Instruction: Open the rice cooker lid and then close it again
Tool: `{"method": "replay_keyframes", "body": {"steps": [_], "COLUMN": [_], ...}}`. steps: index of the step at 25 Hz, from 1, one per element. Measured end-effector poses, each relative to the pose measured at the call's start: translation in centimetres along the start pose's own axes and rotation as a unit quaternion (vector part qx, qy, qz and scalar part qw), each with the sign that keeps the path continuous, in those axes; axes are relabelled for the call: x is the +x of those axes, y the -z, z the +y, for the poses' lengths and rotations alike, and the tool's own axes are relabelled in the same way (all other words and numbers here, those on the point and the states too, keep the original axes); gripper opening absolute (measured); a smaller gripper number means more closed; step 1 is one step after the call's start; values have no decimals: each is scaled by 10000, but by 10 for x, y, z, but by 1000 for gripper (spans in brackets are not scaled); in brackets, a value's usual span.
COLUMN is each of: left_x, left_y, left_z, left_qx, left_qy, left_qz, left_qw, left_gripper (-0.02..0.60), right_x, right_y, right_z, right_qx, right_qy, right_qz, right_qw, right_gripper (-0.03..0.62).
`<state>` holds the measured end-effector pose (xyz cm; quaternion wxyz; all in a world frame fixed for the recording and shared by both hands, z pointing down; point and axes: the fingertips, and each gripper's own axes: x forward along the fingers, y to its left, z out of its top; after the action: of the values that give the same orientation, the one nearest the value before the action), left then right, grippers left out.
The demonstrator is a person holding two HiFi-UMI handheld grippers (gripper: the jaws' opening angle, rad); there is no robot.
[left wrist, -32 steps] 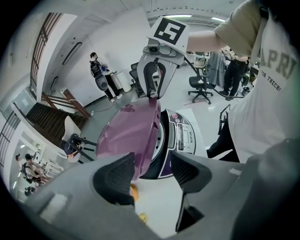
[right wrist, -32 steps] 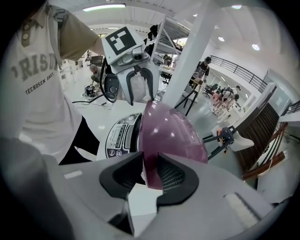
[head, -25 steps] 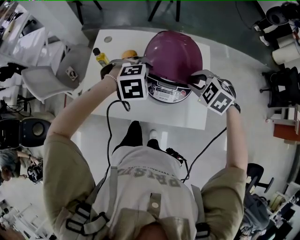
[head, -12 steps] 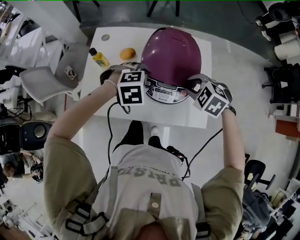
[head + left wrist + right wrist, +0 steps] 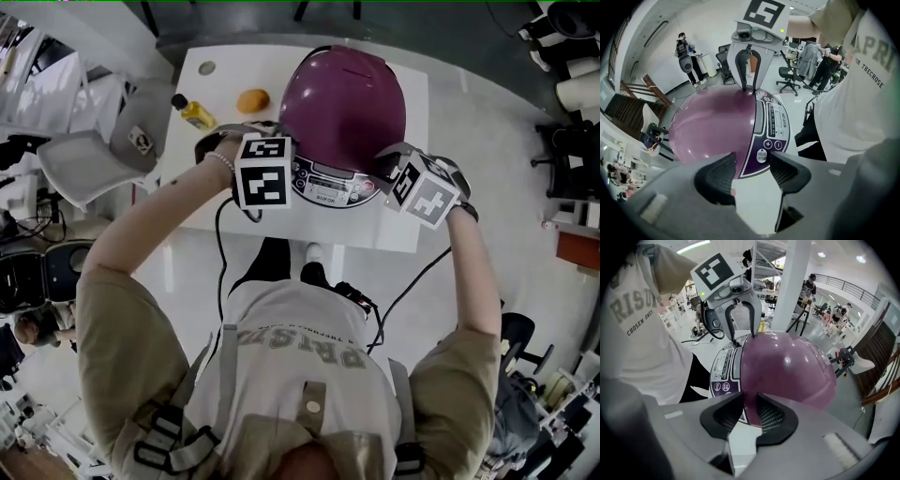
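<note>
The left gripper [image 5: 752, 166] stands at the closed rice cooker's [image 5: 342, 103] nine o'clock, its wide, empty fingers closing, and the right gripper [image 5: 750, 404] at three o'clock, fingers narrow and empty.

1. Rice cooker [image 5: 345, 98]: glossy plum-purple lid, silver panel with dark purple trim.
2. Table [image 5: 403, 234]: white.
3. Fruit [image 5: 252, 99], far left: orange.
4. Bottle [image 5: 195, 113]: yellow, dark cap.
5. Marker cubes [image 5: 263, 172]: black squares on white.

Open-plan lab or workshop hall: a rice cooker [image 5: 342, 103] stands on a lone white table [image 5: 375, 234] on a glossy white floor [image 5: 487, 122]. In the left gripper view there is an office chair [image 5: 787, 77] at 1 o'clock, a person in gear [image 5: 686, 51] at 11 and stairs [image 5: 623, 103] at 9. In the right gripper view a white pillar [image 5: 794, 282] stands at 12, with a railed mezzanine [image 5: 853, 284] at 2.
</note>
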<state>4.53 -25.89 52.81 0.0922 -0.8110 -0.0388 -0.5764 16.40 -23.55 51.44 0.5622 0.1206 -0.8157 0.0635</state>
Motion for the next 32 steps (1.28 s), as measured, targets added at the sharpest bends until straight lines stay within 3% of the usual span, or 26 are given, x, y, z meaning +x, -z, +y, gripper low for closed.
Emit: {"method": "replay_keyframes", "body": {"steps": [5,10,14,21,24,27,30,32], "left_x": [0,-1,-1,-6,-17,-30,-47,-60], "left_y": [0,1,1,1,-4,-8,-15,-21], "left_z": [0,-2,-5,-9,-8,-6,-6,-5], "left_qx": [-68,-66,3,-296,-566,-870,-1211,-1437], "left_qy": [184,426,578,593,435,150,-280,-716], "left_qz": [-27,-42,25,-120,-350,-657,-1168,-1576], "left_qw": [9998,9991,9983,9977,9968,9939,9854,9744], "left_gripper": [215,227,247,276,276,276,276,276], "right_x": [0,-2,-4,-3,-6,-18,-40,-59], "right_y": [-1,-1,0,-2,3,-2,-12,-16], "right_z": [1,-1,3,13,19,21,17,15], "right_qx": [-77,124,242,331,398,603,803,989], "right_qy": [-385,-570,-665,-576,-442,-102,508,1044], "right_qz": [209,-181,-510,-970,-1134,-1612,-2262,-2723], "right_qw": [9990,9981,9962,9931,9918,9850,9694,9514], "right_gripper": [58,63,118,208,213,215,216,216]}}
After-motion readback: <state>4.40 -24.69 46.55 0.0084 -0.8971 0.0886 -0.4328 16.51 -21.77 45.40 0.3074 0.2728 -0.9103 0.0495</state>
